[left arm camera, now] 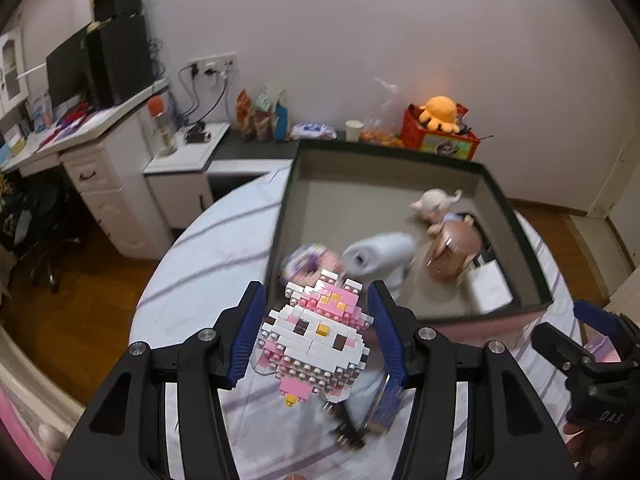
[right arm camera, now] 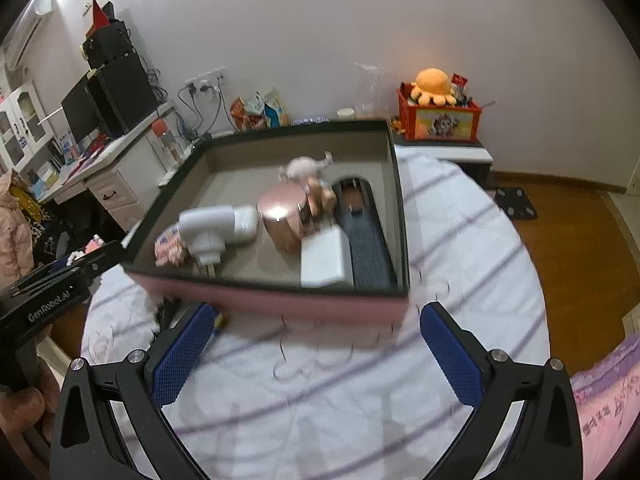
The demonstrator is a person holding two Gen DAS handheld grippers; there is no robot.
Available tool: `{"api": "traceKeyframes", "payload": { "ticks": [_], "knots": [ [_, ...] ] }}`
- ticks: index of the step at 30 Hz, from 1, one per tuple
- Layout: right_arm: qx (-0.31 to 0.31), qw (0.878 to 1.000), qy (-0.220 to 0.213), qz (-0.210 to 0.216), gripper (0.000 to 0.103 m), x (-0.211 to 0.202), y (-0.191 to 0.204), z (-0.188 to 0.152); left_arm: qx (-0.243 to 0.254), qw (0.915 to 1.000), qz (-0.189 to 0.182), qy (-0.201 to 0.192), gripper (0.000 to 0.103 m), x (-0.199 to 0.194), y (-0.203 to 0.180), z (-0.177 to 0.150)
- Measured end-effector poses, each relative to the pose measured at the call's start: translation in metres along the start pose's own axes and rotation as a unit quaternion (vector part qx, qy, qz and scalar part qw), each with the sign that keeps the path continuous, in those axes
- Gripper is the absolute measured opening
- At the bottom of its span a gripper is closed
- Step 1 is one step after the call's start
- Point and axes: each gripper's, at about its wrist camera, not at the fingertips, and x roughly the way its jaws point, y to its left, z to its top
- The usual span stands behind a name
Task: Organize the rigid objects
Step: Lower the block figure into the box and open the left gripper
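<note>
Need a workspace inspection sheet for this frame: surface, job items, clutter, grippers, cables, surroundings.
Surface: round table under a white striped cloth.
Job's things: brick figure between left gripper's fingers; box holds hair dryer, copper canister, white block.
Clutter: small items on cloth below the figure, blurred.
Grippers: left gripper shut on figure; right gripper open, empty.
Cables: plugged at wall outlet.
Surroundings: desk, monitor, orange plush.

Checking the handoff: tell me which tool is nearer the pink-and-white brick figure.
Left. The left tool has the brick figure between its fingers, above the table. The right tool is open and empty, off to the figure's right, facing the box.
</note>
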Motion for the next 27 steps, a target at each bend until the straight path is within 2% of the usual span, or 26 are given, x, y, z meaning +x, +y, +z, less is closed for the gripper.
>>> {"api": "traceKeyframes", "payload": {
  "ticks": [6,13,19,24,25,27],
  "knots": [
    [-0.004,1.000,-0.018,-0.004,0.103,0.011,0.000,0.032,0.010,0.9998,-0.012,-0.009,0.054,0.022,-0.015,0.032],
    [0.012,1.000,-0.007,-0.016,0.103,0.041,-0.019,0.050,0.019,0.9997,-0.015,0.000,0.054,0.070,-0.024,0.063],
    [0.013,1.000,0.007,-0.024,0.103,0.063,-0.026,0.058,0.028,0.9990,-0.013,0.031,0.054,0.118,-0.029,0.076],
    [0.012,1.000,0.014,-0.025,0.103,0.075,-0.028,0.065,0.036,0.9970,-0.017,0.066,0.055,0.141,-0.034,0.075],
    [0.012,0.999,0.015,-0.026,0.103,0.077,-0.028,0.065,0.037,0.9970,-0.018,0.065,0.056,0.141,-0.034,0.075],
    [0.012,0.999,0.019,-0.024,0.103,0.080,-0.027,0.065,0.039,0.9969,-0.013,0.067,0.067,0.141,-0.034,0.074]
  ]
}}
